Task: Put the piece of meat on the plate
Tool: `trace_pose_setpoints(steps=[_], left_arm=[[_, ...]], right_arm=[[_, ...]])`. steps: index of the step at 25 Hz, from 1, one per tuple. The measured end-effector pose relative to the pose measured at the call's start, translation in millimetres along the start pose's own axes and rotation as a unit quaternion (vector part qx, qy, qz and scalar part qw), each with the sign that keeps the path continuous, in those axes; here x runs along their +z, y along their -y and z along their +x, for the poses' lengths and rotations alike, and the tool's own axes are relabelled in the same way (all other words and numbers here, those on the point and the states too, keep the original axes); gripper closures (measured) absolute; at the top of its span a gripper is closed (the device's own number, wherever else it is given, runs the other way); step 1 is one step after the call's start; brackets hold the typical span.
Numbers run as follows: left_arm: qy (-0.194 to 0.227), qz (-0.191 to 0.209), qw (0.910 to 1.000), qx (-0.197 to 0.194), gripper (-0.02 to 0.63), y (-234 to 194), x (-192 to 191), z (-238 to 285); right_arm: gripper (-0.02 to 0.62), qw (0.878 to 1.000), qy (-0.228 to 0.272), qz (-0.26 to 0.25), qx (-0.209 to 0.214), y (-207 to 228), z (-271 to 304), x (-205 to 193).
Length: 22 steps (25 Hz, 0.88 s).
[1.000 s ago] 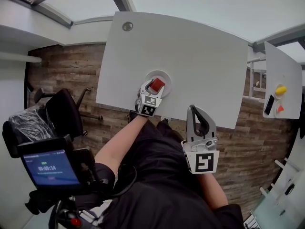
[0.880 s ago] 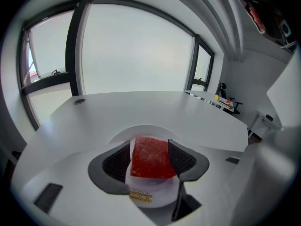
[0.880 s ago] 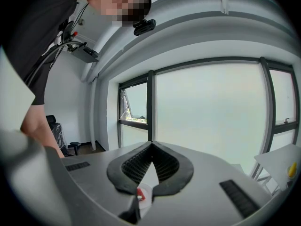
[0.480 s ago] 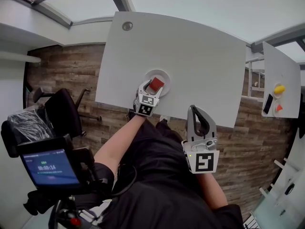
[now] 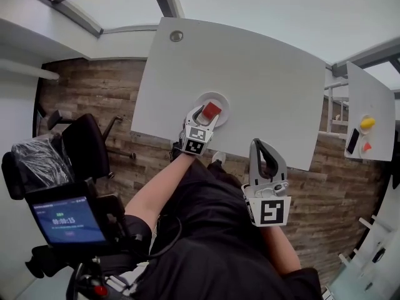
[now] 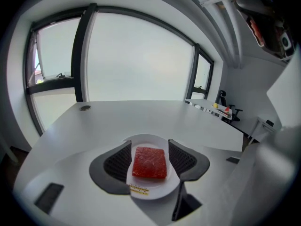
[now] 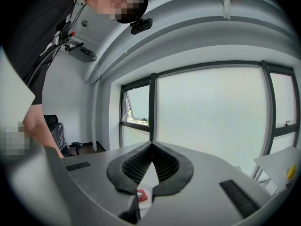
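white table over a wood-plank floor, big windows behind it. black office chair off the table's left end; a second small table at right carries a yellow thing and a red thing, too small to tell.

small white round plate sits near the table's front edge. piece of meat — a flat red square slab — lies on the plate, roughly centred.

left gripper points down at the plate. its jaws have just been opening and stand wide apart, one on each side of the meat. pads clear of it, plate rim showing between. it grips nothing.

right gripper hangs in front of the table edge, over the person's lap, well apart from the plate. its view shows the jaws closed tip to tip — nothing between them.

phone screen on a stand at lower left.
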<state>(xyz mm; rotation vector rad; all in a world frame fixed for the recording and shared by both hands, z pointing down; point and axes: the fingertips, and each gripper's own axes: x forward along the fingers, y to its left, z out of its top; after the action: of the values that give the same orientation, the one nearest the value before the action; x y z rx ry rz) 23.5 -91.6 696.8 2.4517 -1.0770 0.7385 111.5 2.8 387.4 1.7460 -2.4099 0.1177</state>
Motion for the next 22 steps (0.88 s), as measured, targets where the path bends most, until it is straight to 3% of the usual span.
trace_pose_setpoints(steps=[6,13,18,22], left_arm=[[0.022,0.009,0.9997,-0.001,0.362,-2,17,-16],[0.05,0.01,0.9987,0.009,0.362,10,33,-40],[0.074,-0.017,0.9971,0.005,0.362,30,51,-51],[0.1,-0.005,0.995,-0.005,0.362,48,69,-79]], right_arm=[[0.592,0.999,0.019,-0.027,0.013,-12,-1,8],[0.592,1.0,0.022,0.002,0.012,-13,-7,7],[0.592,0.999,0.025,0.02,0.02,-8,1,5],[0.592,0.999,0.038,0.018,0.004,-14,-9,21]])
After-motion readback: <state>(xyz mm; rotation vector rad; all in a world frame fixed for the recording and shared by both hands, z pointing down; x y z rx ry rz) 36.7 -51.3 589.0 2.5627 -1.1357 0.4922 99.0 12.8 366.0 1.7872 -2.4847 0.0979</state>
